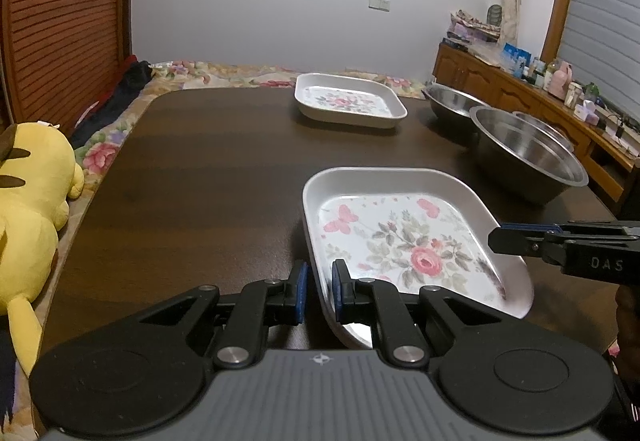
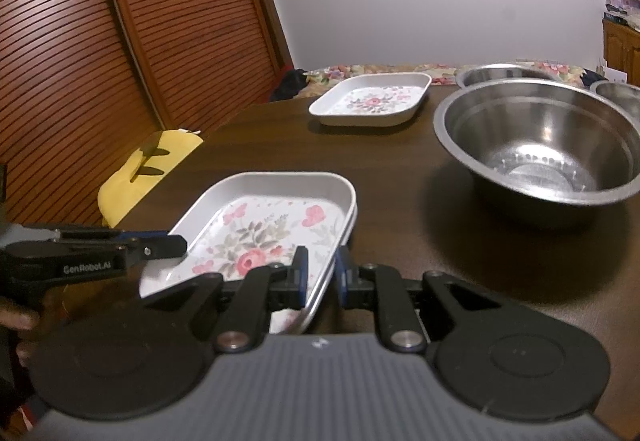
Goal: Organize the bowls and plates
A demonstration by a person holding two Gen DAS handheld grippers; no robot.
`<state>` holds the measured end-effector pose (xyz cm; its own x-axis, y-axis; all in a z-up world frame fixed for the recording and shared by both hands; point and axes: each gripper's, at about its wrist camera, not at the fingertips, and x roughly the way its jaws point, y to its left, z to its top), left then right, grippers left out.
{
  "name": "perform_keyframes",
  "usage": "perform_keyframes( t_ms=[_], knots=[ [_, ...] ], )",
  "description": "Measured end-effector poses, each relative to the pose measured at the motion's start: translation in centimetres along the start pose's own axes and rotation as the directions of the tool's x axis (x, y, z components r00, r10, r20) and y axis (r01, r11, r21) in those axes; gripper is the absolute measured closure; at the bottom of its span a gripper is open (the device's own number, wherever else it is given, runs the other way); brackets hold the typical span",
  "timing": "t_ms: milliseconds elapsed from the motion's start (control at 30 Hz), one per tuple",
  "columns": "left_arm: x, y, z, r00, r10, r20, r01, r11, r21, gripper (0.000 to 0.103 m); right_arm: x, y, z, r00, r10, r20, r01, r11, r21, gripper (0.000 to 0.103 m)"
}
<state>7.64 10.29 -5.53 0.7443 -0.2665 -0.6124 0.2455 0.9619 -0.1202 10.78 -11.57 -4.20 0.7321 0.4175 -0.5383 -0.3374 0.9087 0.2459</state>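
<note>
The near floral tray lies between both tools, its left rim between the parted, not yet clamped pads of the left gripper and its right rim likewise within the right gripper, the second floral tray well ahead.

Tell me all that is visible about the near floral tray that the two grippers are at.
The near tray is white and rectangular with rounded corners, a raised rim, and pink roses, butterflies and grey-green leaves printed inside. It looks like glossy enamel or melamine and is empty. It sits tilted over the dark table. The left gripper straddles its left rim and the right gripper its right rim. In the right view a second rim shows beneath, perhaps another tray.
</note>
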Motion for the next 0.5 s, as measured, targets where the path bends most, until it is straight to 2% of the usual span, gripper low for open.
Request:
perform_keyframes(
  t_ms=[233,500],
  knots=[
    [-0.7,0.5,1.4,0.999,0.009,0.035,-0.009,1.0,0.009,0.089,-1.5,0.3,2.2,0.999,-0.008,0.042,0.01,0.999,-0.043,0.086],
    [-1.0,0.5,4.4,0.996,0.017,0.088,-0.021,0.999,0.043,0.089,-2.1,0.2,6.1,0.996,-0.009,0.085,0.017,0.996,-0.093,0.086]
  ],
)
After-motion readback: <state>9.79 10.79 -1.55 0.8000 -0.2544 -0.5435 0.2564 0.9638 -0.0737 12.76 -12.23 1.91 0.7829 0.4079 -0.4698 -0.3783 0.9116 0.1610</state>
